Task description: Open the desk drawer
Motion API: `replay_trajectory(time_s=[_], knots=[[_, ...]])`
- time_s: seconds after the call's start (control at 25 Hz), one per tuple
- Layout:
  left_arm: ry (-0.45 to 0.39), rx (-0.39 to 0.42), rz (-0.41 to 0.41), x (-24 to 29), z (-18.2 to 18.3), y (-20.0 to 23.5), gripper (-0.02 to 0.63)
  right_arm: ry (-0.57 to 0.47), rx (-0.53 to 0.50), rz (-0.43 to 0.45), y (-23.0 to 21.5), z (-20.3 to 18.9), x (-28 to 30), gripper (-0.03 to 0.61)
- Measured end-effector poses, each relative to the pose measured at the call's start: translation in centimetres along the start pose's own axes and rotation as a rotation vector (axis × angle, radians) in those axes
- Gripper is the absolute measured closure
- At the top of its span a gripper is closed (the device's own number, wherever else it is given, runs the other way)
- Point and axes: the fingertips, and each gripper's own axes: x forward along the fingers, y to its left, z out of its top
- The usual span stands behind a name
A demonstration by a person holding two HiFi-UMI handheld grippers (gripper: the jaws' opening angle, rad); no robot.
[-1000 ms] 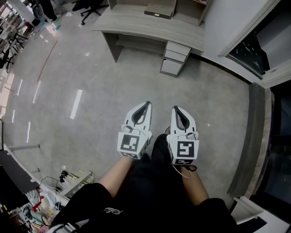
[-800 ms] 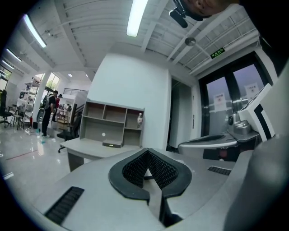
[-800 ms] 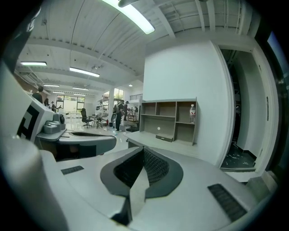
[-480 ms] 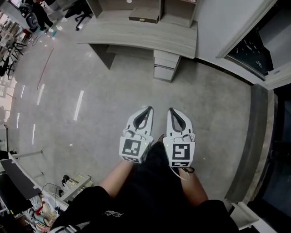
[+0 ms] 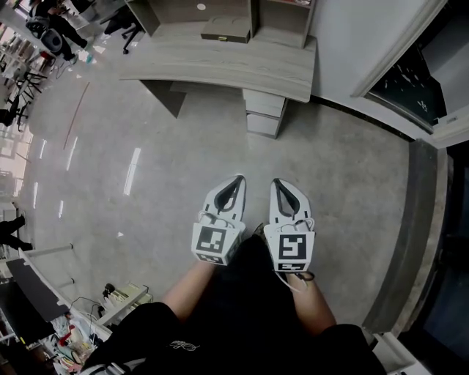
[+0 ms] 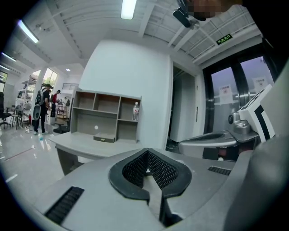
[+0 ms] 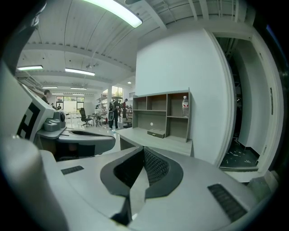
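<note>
A grey desk (image 5: pixel 220 62) stands ahead against the white wall, with a drawer unit (image 5: pixel 264 113) under its right end. The drawers look closed. My left gripper (image 5: pixel 238 178) and right gripper (image 5: pixel 276 182) are held side by side in front of me, well short of the desk, both shut and empty. In the left gripper view the desk (image 6: pixel 86 144) shows beyond the closed jaws, with the right gripper at the right. From the right gripper view the desk (image 7: pixel 158 142) lies straight ahead.
An open shelf unit (image 5: pixel 220 11) stands on the desk with a flat box (image 5: pixel 225 31) and a bottle (image 7: pixel 184 107). Dark glass doors (image 5: pixel 414 80) are at the right. Cables and clutter (image 5: pixel 110 300) lie at the lower left. People and chairs (image 5: pixel 51 29) are far left.
The desk and drawer unit have drawn nearer and shifted left and down in the head view. Both grippers keep side by side, shut.
</note>
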Motion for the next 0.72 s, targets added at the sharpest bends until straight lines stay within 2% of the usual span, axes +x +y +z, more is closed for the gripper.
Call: replay_trajectory(time_s=[0.36, 0.56, 0.72], knots=[[0.002, -0.009, -0.008, 3.0, -0.2, 2.0, 0.609, 0.003, -0.043, 0.003, -0.7, 0.2, 3.4, 0.572], [0.016, 0.007, -0.027, 5.4, -0.5, 3.7, 0.609, 0.031, -0.015, -0.029, -1.6, 0.2, 5.9, 0.574], [0.028, 0.004, -0.043, 7.6, -0.6, 5.0, 0.609, 0.036, -0.036, -0.036, -2.3, 0.1, 8.5, 0.572]])
